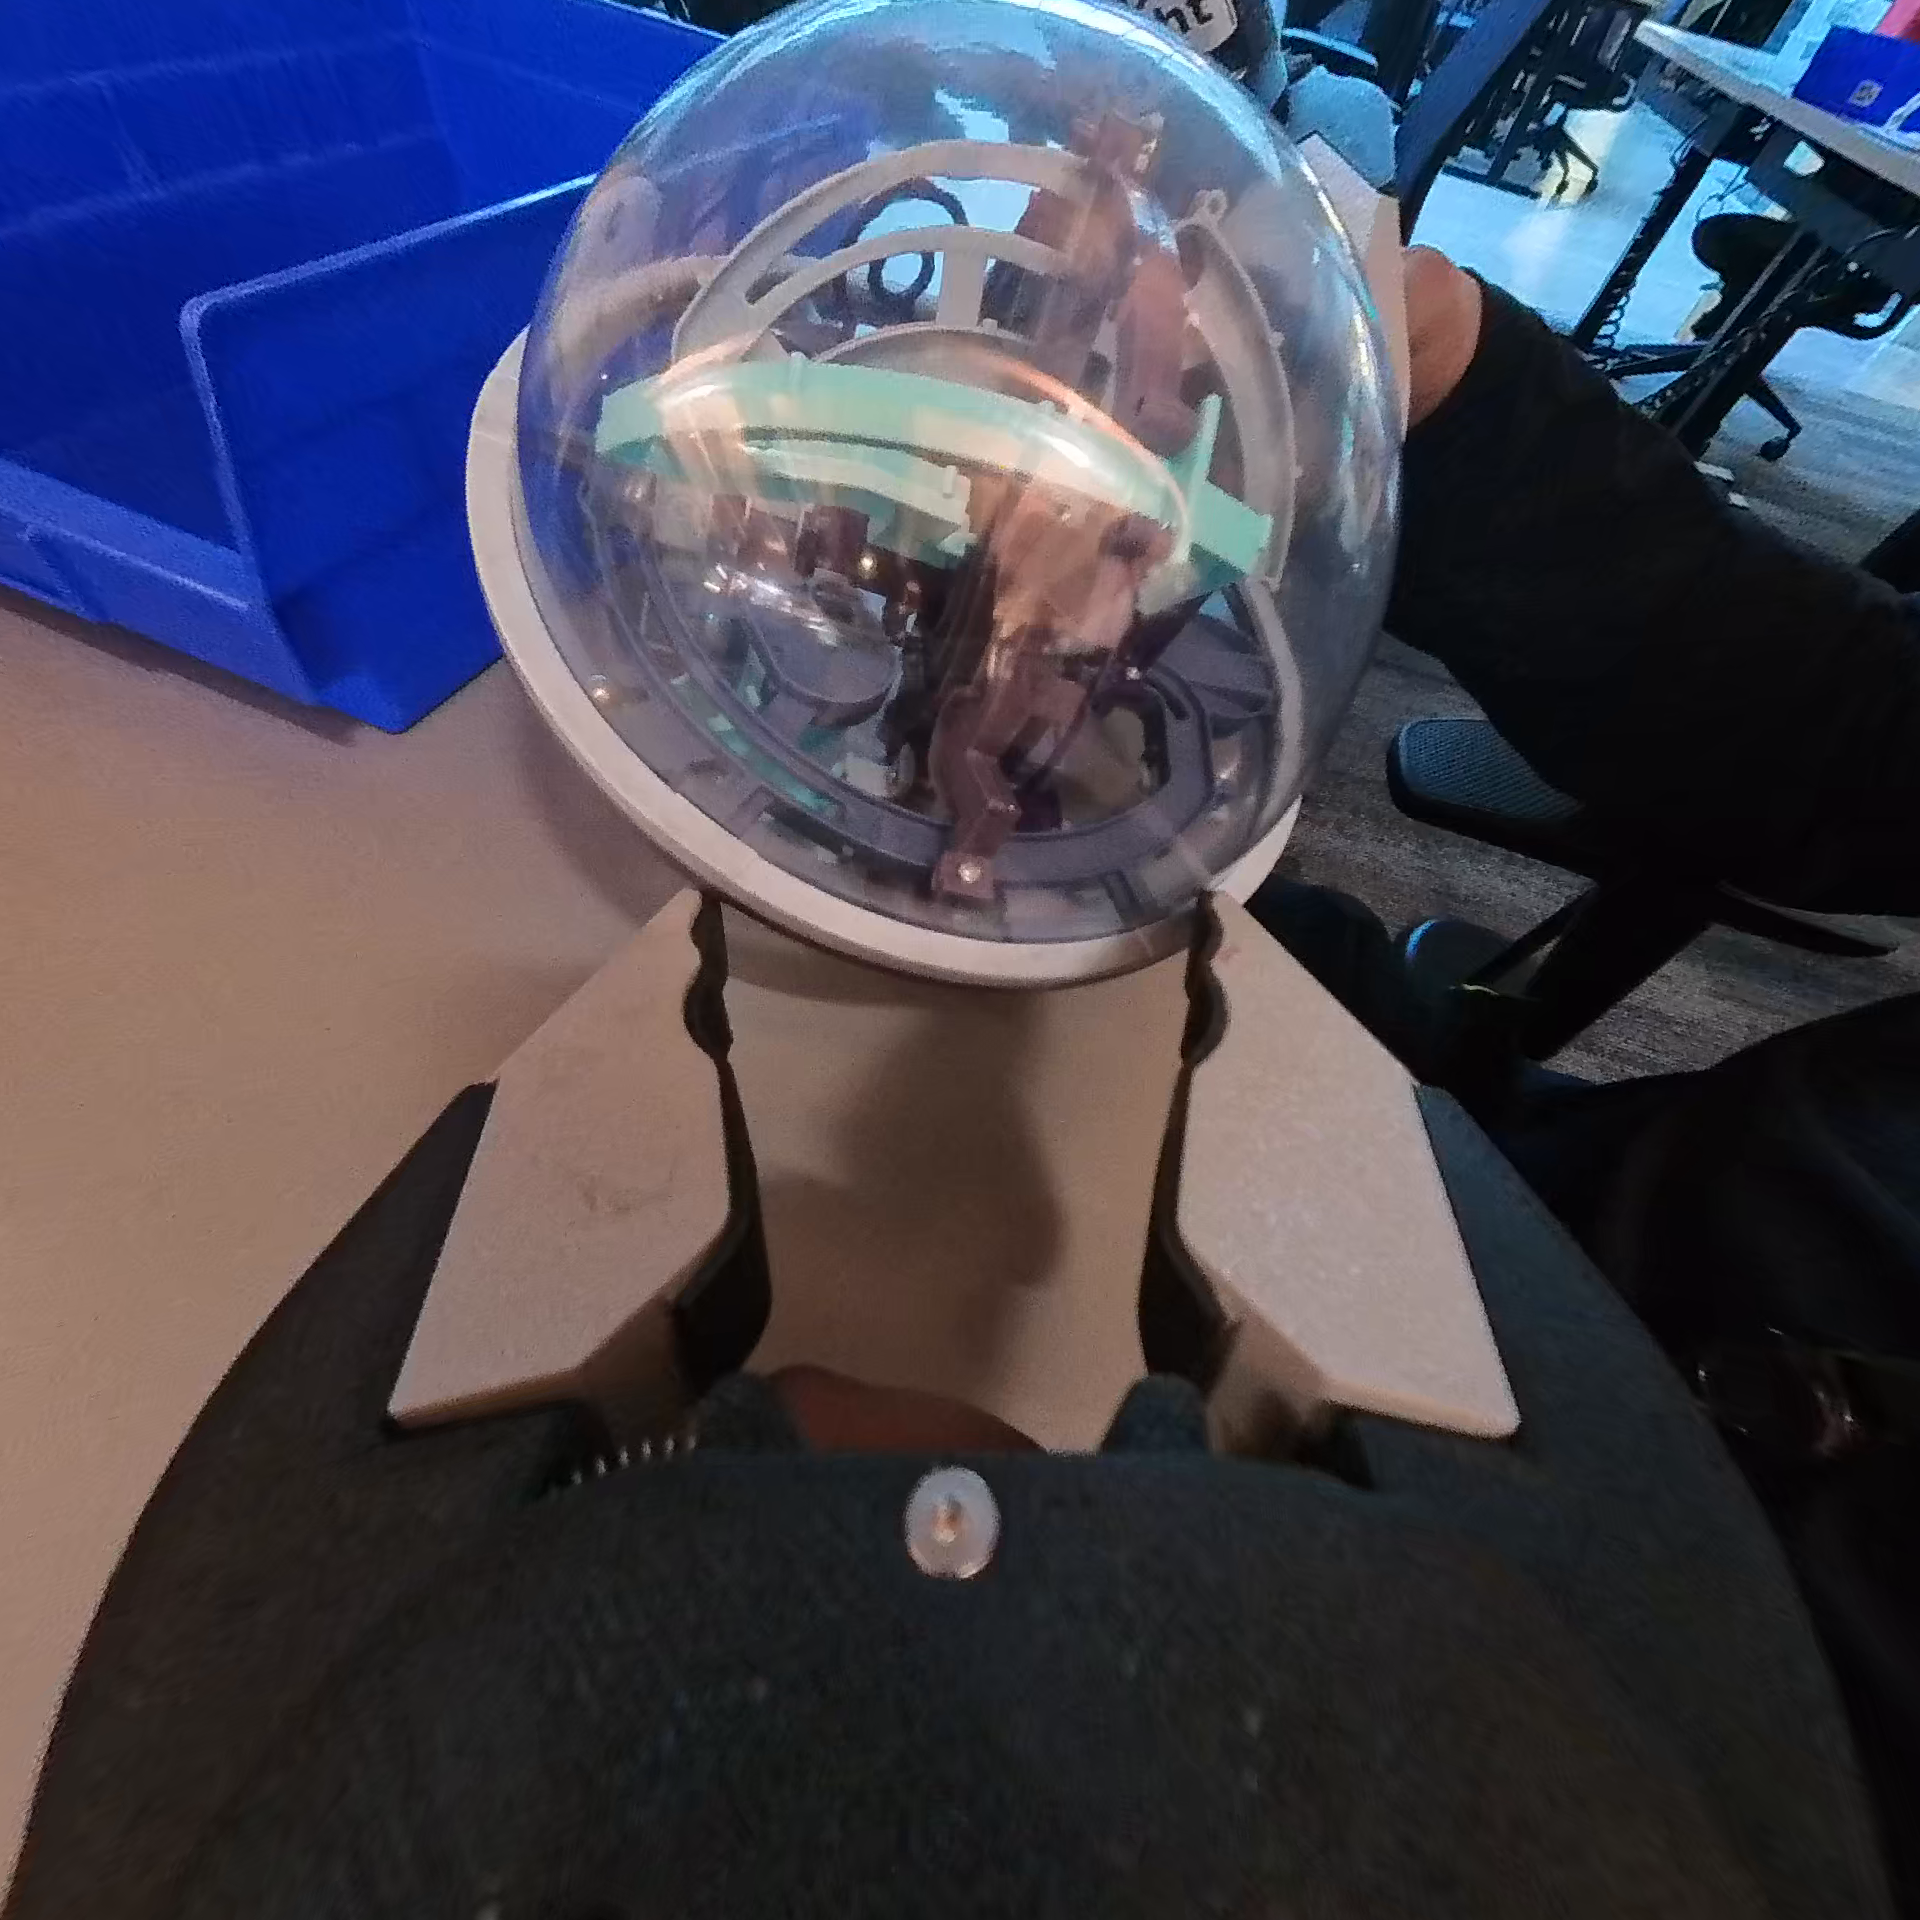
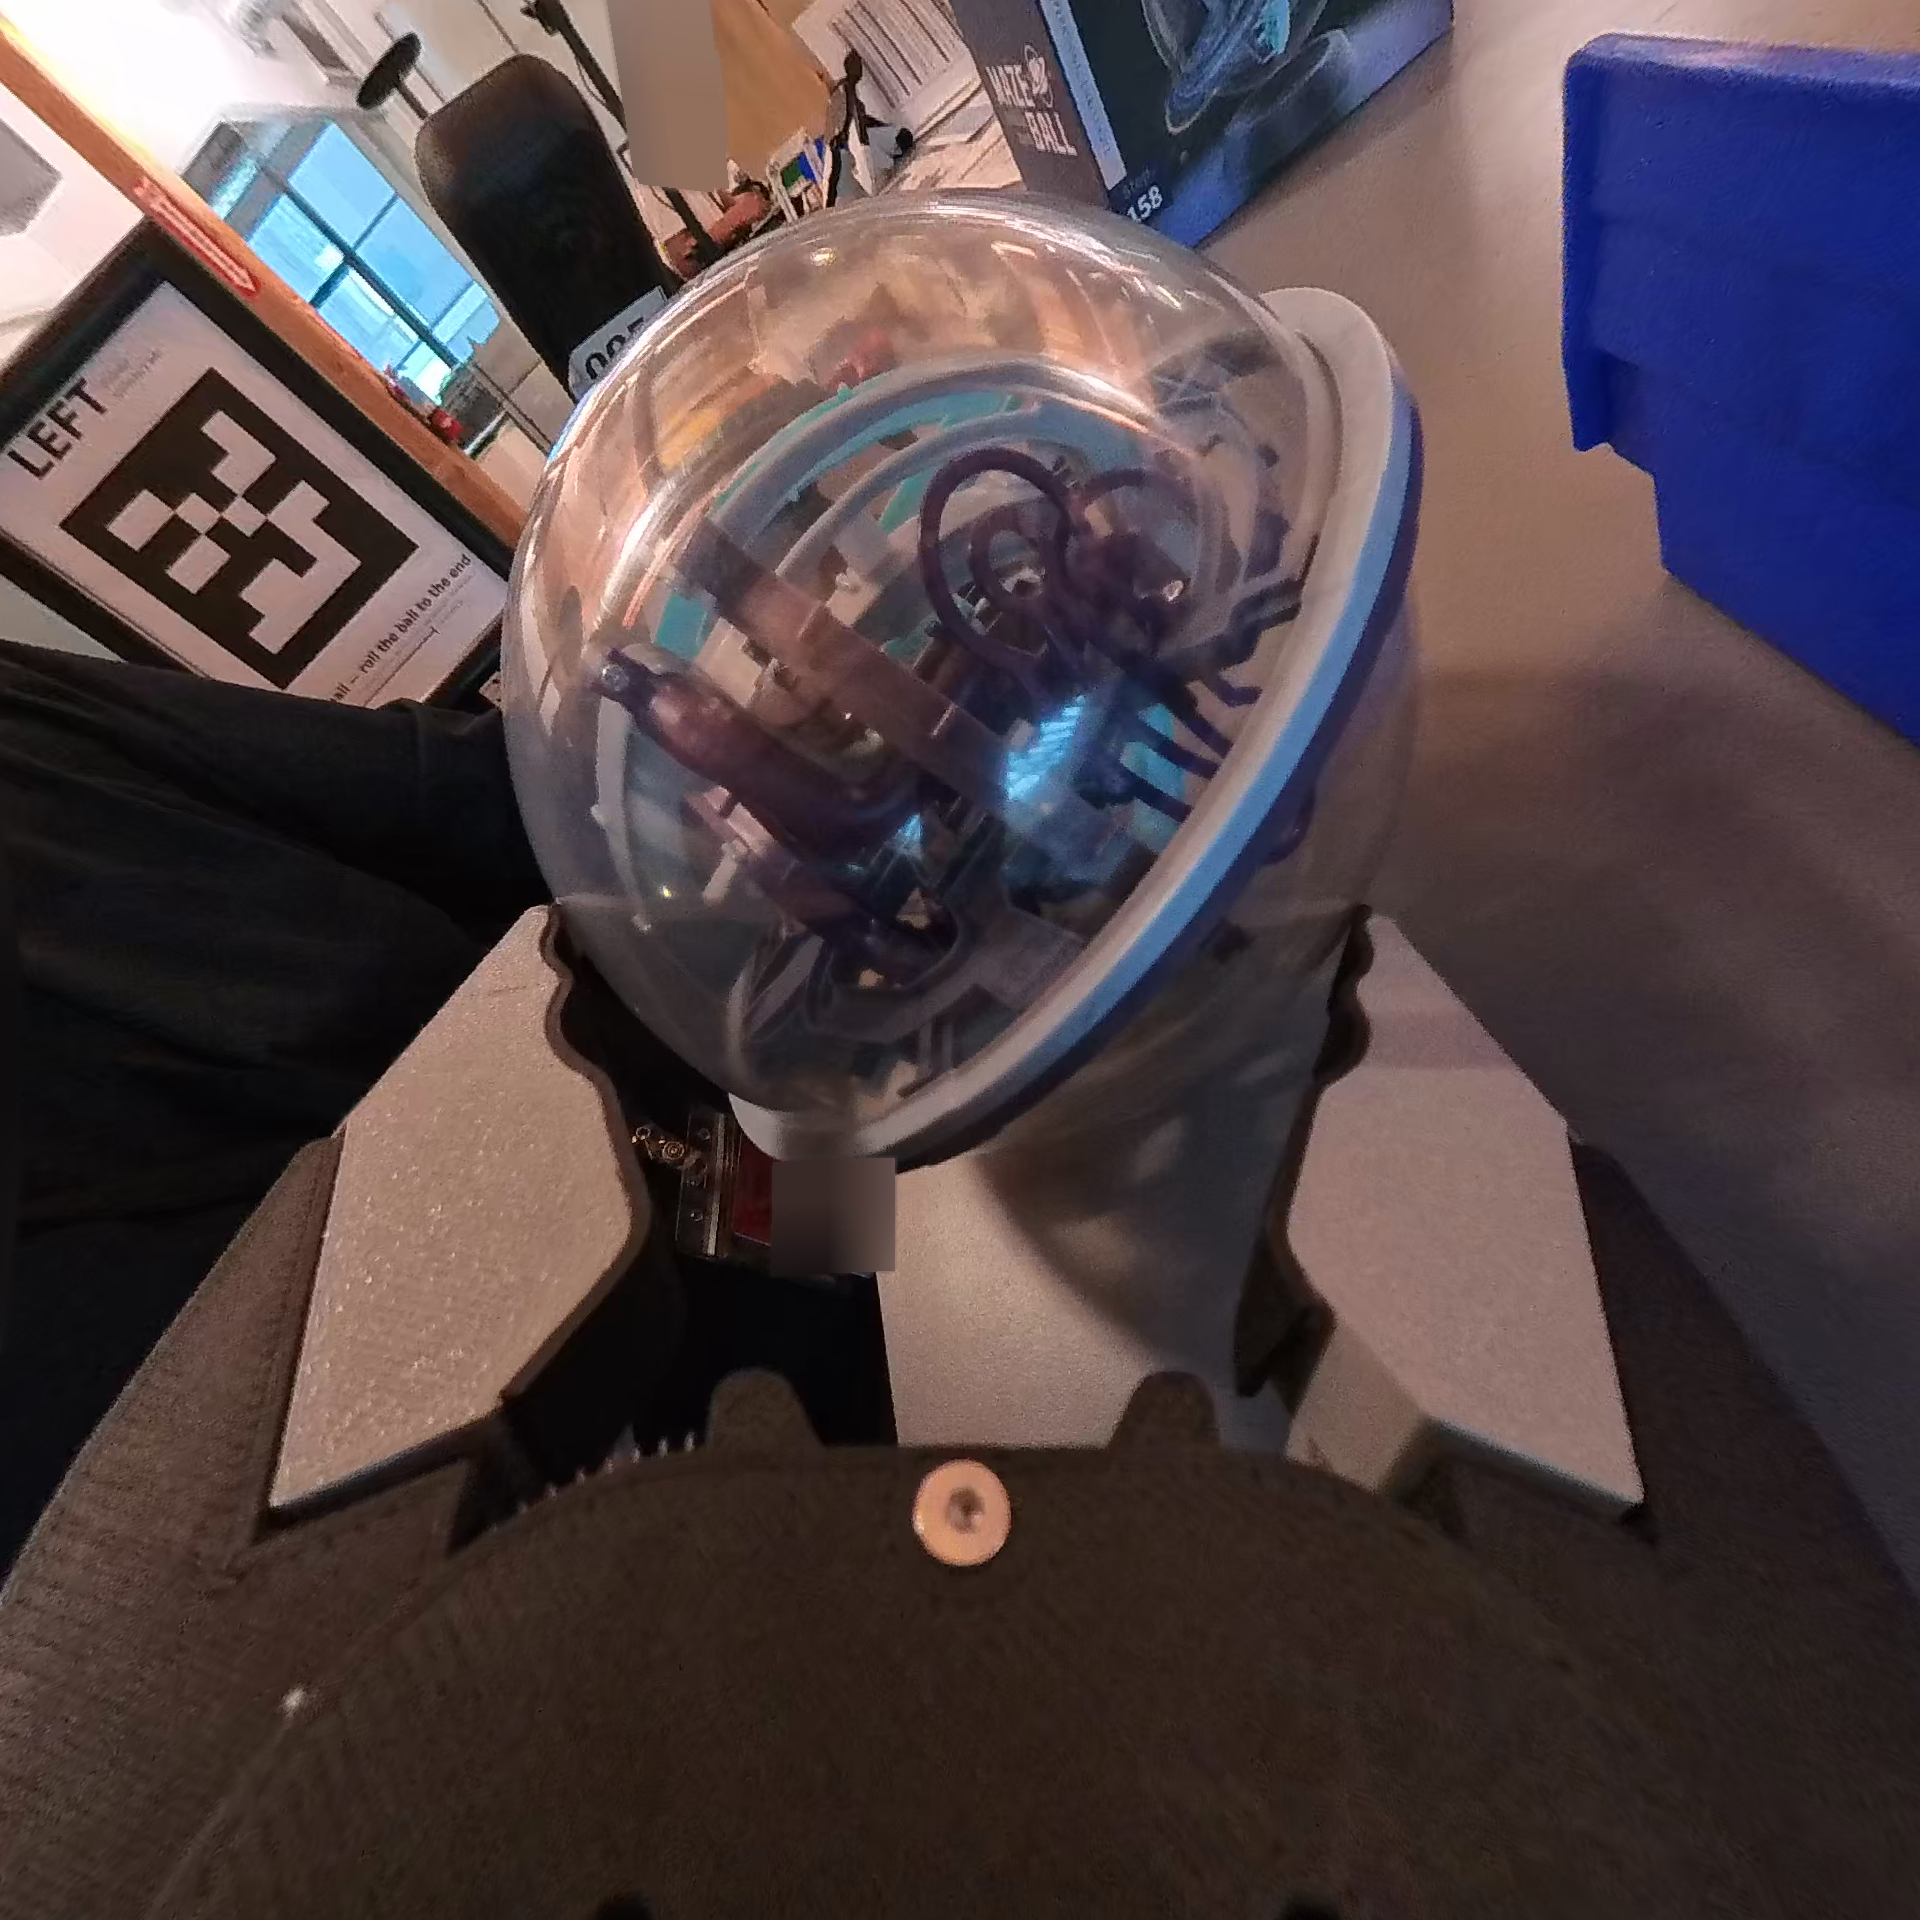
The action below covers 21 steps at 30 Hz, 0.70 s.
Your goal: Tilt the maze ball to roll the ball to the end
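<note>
1. I held the clear plastic maze ball with white equator rim (image 1: pixel 935 499) above the beige tabletop (image 1: pixel 208 935), clamped between both tongs.
2. My left gripper (image 1: pixel 951 935) had its two grey fingers (image 1: pixel 623 1091) spread wide around the sphere's lower edge, the black pads touching the white rim on either side; it gripped the ball.
3. Seen from the right wrist, my right gripper (image 2: pixel 956 997) likewise clasped the maze ball (image 2: pixel 935 644), one finger (image 2: pixel 468 1143) pressed to the clear dome, the other near the white-and-blue rim.
4. The sphere sat tilted, its rim running diagonally in the right wrist view, with teal, purple and grey tracks inside.
5. I could not pick out the small rolling ball with certainty among the tracks.
6. A blue plastic bin (image 1: pixel 260 364) stood on the table just behind the sphere.
7. A dark printed cardboard box (image 2: pixel 1195 94) lay farther back on the table.
8. A black-and-white marker card (image 2: pixel 239 520) stood at the left edge of the right wrist view, above a person's dark sleeve (image 2: pixel 208 831).
</note>
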Available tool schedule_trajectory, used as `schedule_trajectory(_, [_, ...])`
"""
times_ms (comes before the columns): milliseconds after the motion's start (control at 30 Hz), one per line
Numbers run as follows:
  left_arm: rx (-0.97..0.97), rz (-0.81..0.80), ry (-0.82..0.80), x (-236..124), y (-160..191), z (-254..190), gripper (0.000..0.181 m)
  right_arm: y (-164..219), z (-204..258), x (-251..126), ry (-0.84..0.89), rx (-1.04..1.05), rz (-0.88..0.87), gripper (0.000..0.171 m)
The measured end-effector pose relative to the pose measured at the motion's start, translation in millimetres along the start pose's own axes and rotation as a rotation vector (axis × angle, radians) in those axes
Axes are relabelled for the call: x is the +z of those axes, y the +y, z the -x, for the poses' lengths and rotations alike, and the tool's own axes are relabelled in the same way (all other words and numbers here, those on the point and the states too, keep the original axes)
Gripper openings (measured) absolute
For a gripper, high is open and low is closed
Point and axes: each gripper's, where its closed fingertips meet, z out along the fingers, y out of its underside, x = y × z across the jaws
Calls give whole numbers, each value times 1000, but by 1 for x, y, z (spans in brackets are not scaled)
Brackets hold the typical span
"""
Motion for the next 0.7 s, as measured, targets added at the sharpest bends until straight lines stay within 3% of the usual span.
schedule_trajectory(333, [55,-30,-60,0,-5,3,87,-3,-3,6,-1,0,-42,146])
schedule_trajectory(700, [183,59,-131,5,6,6,93,-4,-2,9,91,-248,-11,146])
